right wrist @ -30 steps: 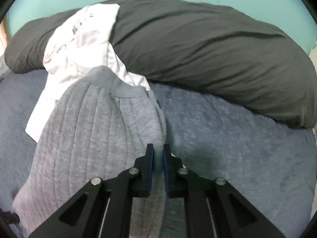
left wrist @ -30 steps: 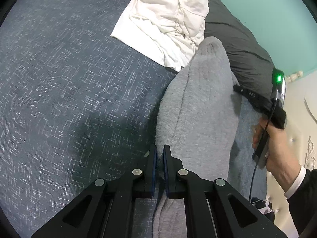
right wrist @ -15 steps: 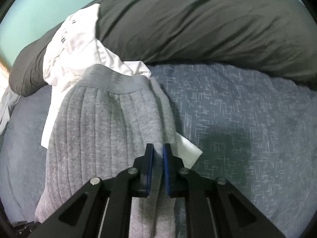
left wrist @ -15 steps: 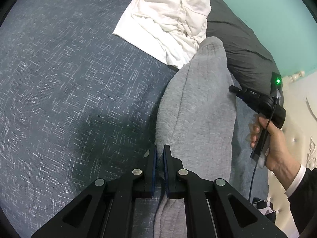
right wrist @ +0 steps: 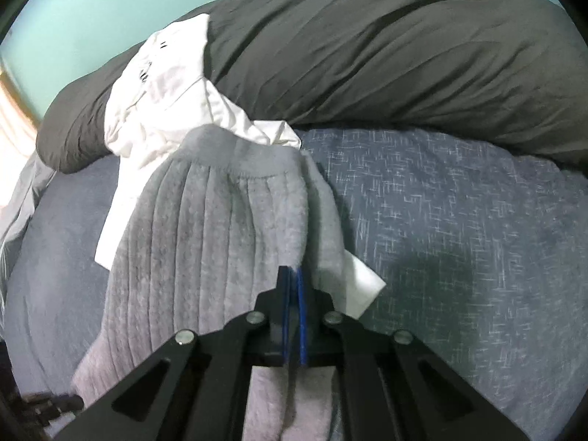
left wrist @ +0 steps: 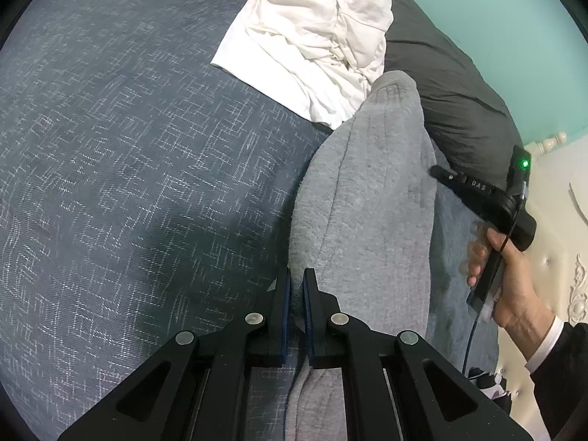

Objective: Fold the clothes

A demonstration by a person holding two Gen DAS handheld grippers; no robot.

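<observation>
We hold the grey garment (left wrist: 367,198) at two points above the blue patterned bedspread (left wrist: 128,154). In the left wrist view, the left gripper (left wrist: 297,286) has its blue pads nearly together, pinching the near left edge of the grey fabric, which runs away from the jaws toward the white garment (left wrist: 312,36) lying crumpled at the head of the bed. At the right of that view, our right hand (left wrist: 511,279) grips the handle of the other tool, beside the far edge of the grey cloth. In the right wrist view, the right gripper (right wrist: 292,275) is closing on the right edge of the grey garment (right wrist: 205,235), with the ribbed fabric clamped between its pads. The waistband end of this garment overlaps the white garment (right wrist: 158,103), a corner of which shows just beside the jaws. A dark grey pillow (right wrist: 386,47) lies across the bed behind both garments, against a turquoise wall (right wrist: 92,11).
</observation>
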